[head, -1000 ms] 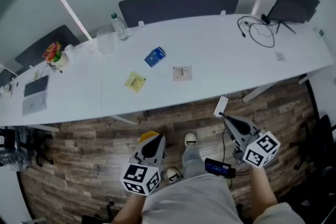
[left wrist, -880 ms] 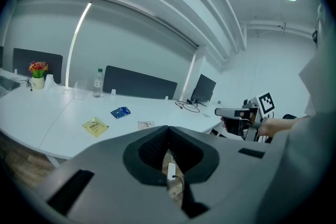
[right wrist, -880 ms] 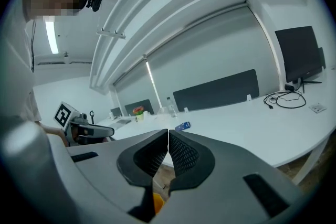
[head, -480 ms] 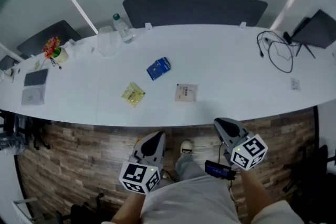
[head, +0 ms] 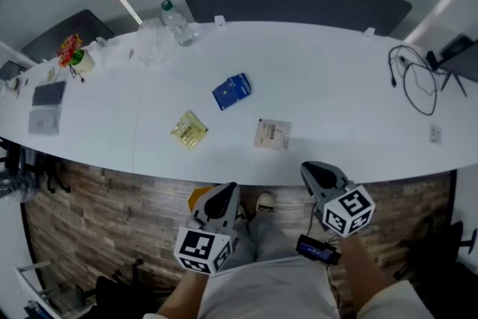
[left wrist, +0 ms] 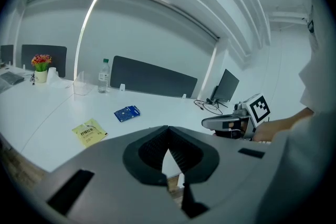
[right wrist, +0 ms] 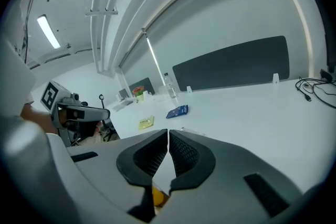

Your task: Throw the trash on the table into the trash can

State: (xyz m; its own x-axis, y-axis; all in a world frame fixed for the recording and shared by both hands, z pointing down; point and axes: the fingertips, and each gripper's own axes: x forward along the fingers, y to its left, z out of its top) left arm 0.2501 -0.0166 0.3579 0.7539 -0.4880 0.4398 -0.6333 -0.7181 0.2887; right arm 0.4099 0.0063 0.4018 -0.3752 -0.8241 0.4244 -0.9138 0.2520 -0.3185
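**Trash items on the bench: three packets**

1. Yellow packet (head: 188, 130): flat, roughly square, printed face up, turned cornerwise. It lies near the front edge of the white bench (head: 336, 101).
2. Blue packet (head: 231, 90): flat, rectangular, slightly skewed. It lies further back, towards mid-bench.
3. Pale packet (head: 272, 134): flat, beige-white, small print on top. It lies near the front edge.

All three lie apart, none touching.
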